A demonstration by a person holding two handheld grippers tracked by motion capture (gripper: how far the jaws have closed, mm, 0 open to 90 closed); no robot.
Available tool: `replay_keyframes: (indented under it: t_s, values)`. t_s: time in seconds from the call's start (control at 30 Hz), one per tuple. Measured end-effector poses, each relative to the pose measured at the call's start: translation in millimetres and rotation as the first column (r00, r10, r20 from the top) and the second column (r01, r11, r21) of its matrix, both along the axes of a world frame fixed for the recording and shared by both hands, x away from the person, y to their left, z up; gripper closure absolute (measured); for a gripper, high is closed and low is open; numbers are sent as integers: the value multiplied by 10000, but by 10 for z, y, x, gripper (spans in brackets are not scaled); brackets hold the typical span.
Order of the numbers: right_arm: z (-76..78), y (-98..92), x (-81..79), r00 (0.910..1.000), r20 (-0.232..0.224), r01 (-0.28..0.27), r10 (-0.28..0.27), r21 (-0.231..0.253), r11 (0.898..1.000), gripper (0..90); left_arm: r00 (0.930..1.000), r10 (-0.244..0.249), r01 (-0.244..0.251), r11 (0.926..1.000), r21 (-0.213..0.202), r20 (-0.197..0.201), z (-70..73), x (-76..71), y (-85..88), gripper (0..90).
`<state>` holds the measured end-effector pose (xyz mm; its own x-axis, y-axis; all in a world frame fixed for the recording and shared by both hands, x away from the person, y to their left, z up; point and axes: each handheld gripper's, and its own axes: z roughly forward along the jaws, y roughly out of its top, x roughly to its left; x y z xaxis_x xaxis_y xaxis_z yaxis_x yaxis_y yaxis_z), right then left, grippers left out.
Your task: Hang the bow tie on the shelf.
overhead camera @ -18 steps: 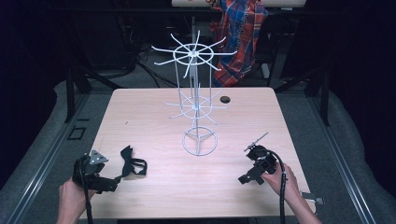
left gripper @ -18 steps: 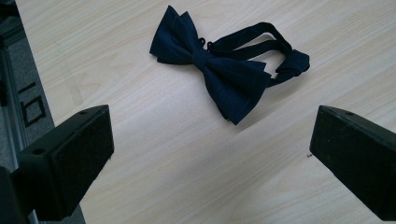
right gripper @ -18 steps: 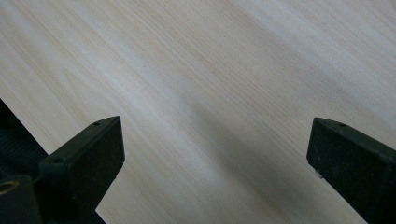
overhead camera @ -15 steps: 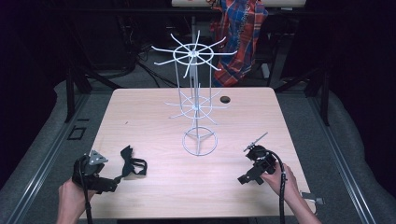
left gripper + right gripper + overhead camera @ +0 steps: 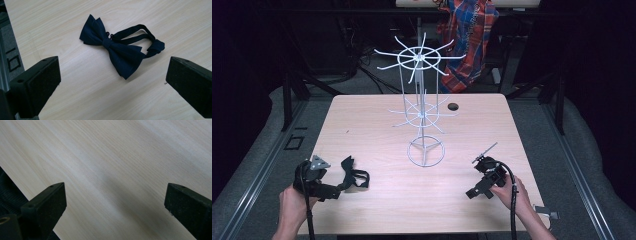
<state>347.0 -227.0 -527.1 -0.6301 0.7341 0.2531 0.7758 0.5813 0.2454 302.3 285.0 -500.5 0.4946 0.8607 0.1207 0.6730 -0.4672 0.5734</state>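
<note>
A dark navy bow tie (image 5: 113, 48) with a black neck strap lies flat on the pale wooden table (image 5: 377, 125); in the high view the bow tie (image 5: 353, 176) sits near the front left. My left gripper (image 5: 334, 189) is just short of it, jaws wide open, nothing between them; the left gripper view has the left gripper (image 5: 112, 82) with the tie ahead of the pads. My right gripper (image 5: 475, 191) rests near the front right, open over bare wood, and the right gripper view shows the right gripper (image 5: 115, 207) with empty jaws.
A white wire display stand (image 5: 422, 112) with spoke-like hooks on two tiers rises from a ring base at the table's middle. A round dark hole (image 5: 453, 106) sits behind it. A plaid cloth (image 5: 469, 37) hangs beyond the far edge.
</note>
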Motion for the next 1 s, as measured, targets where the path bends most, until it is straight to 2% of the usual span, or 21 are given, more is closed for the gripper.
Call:
replay_keyframes:
  t_s: [0.03,0.07,0.1,0.13,0.17,0.2,0.37,0.47,0.57,0.6,0.67,0.77,0.83,0.93,1.0]
  values:
    - [0,0,0,10000,0,0,0,0,10000,36,10000,0,0,10000,0,0,0,0,0,1]
    - [5,5,2,9999,87,-66,66,14,10000,35,9999,-12,10,9998,-183,-112,-9,36,4,1]
    - [0,17,-2,10000,30,-9,9,219,9998,35,10000,8,-9,9999,-119,-10,-16,52,-8,1]
    - [2,16,2,9999,33,-109,110,-19,9999,33,10000,-25,26,9999,-106,38,-19,64,-28,1]
    - [-5,25,-1,10000,-45,-57,57,23,10000,31,9999,-109,110,9999,-78,19,-18,77,-50,1]
    - [-6,20,5,9998,-77,-170,168,-182,9997,30,9998,-199,199,9998,-54,-6,-19,86,-81,1]
    - [-6,16,19,9997,-153,-208,206,-103,9997,30,9978,-658,659,9977,186,-43,-43,112,-198,1]
    - [-29,38,22,9997,-159,-193,190,-157,9997,29,9906,-1306,1321,9905,386,-395,-95,166,-292,1]
    - [-29,40,20,9996,-173,-205,203,-155,9997,29,9875,-1492,1514,9875,436,-513,-126,197,-358,2]
    - [-20,25,29,9992,-201,-363,358,-233,9991,29,9845,-1651,1683,9842,551,-589,-155,225,-423,2]
    - [-28,27,18,9998,-77,-176,174,-173,9997,29,9832,-1704,1741,9831,564,-657,-167,238,-451,1]
    - [-27,28,19,9997,-127,-220,217,-172,9996,29,9805,-1735,1797,9817,632,-924,-225,282,-545,1]
    - [-20,25,29,9990,-238,-380,375,-212,9991,29,9803,-1740,1806,9812,676,-938,-237,289,-563,1]
    - [-23,34,25,9990,-232,-378,374,-166,9991,29,9787,-1698,1765,9830,505,-1151,-277,309,-608,1]
    - [-27,37,16,9992,-206,-338,334,-176,9993,29,9792,-1673,1732,9839,432,-1147,-294,310,-619,4]
